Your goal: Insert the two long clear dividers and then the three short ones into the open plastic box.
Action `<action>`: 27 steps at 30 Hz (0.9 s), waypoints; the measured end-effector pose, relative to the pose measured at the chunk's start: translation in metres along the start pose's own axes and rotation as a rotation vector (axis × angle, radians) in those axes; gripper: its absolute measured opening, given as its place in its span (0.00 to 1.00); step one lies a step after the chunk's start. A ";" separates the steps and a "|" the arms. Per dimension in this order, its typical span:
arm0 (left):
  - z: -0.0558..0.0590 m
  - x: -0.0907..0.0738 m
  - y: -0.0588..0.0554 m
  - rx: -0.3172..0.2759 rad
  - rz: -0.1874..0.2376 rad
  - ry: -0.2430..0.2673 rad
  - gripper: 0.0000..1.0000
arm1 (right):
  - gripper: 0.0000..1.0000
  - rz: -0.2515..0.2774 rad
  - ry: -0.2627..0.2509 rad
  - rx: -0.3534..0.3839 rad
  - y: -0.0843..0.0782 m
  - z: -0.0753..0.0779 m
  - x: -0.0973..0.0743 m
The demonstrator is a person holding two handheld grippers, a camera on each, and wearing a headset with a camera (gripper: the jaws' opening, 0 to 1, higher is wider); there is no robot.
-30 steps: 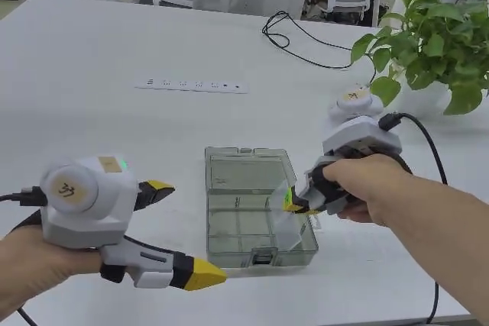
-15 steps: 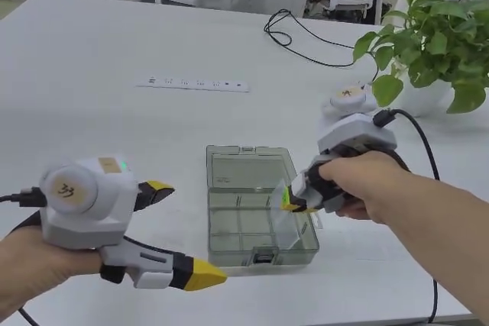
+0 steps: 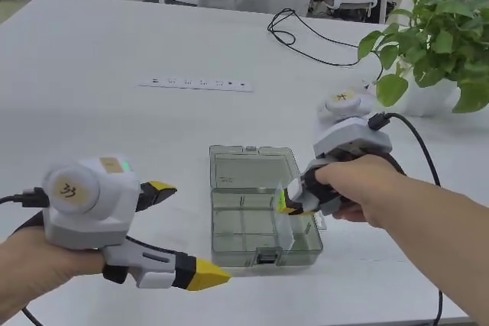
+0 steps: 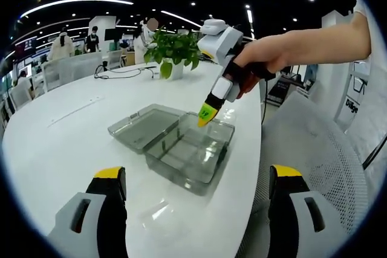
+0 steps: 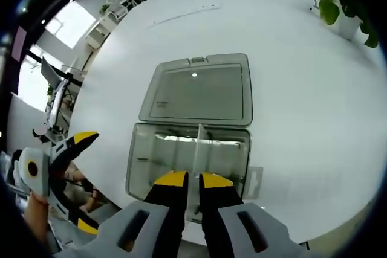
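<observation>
One plastic box (image 3: 215,227), one clear divider (image 3: 284,228); one left gripper (image 3: 186,230), one right gripper (image 3: 286,204), one power strip (image 3: 195,82)

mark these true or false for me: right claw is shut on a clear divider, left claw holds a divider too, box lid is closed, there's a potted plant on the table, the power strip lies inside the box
1. The right claw is shut on a clear divider. True.
2. The left claw holds a divider too. False: it is open and holds nothing.
3. The lid of the plastic box is closed. False: it lies open and flat beside the base, on the side away from the person.
4. A potted plant stands on the table. True.
5. The power strip lies inside the box. False: it lies on the table beyond the box.
</observation>
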State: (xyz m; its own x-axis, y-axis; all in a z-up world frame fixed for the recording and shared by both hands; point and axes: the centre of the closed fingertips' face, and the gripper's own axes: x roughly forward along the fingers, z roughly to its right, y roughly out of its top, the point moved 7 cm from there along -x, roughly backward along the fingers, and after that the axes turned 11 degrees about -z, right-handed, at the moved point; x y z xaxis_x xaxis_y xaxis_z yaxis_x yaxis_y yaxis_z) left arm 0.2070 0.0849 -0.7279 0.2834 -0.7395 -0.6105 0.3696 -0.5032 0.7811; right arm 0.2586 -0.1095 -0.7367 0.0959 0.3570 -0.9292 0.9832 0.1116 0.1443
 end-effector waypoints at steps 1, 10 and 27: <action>0.000 0.000 0.000 0.000 -0.002 0.000 1.00 | 0.09 0.000 0.003 0.000 0.000 0.000 0.001; 0.000 0.001 -0.002 -0.002 -0.009 0.001 1.00 | 0.09 0.002 0.023 -0.008 -0.001 0.006 0.011; -0.001 0.003 0.001 -0.016 -0.011 0.010 1.00 | 0.10 0.029 0.060 -0.016 -0.004 0.010 0.017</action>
State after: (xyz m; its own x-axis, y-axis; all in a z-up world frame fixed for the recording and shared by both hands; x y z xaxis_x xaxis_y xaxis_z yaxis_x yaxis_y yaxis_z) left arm 0.2091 0.0820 -0.7290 0.2877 -0.7293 -0.6207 0.3865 -0.5046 0.7720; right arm 0.2580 -0.1129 -0.7564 0.1147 0.4153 -0.9024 0.9775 0.1148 0.1771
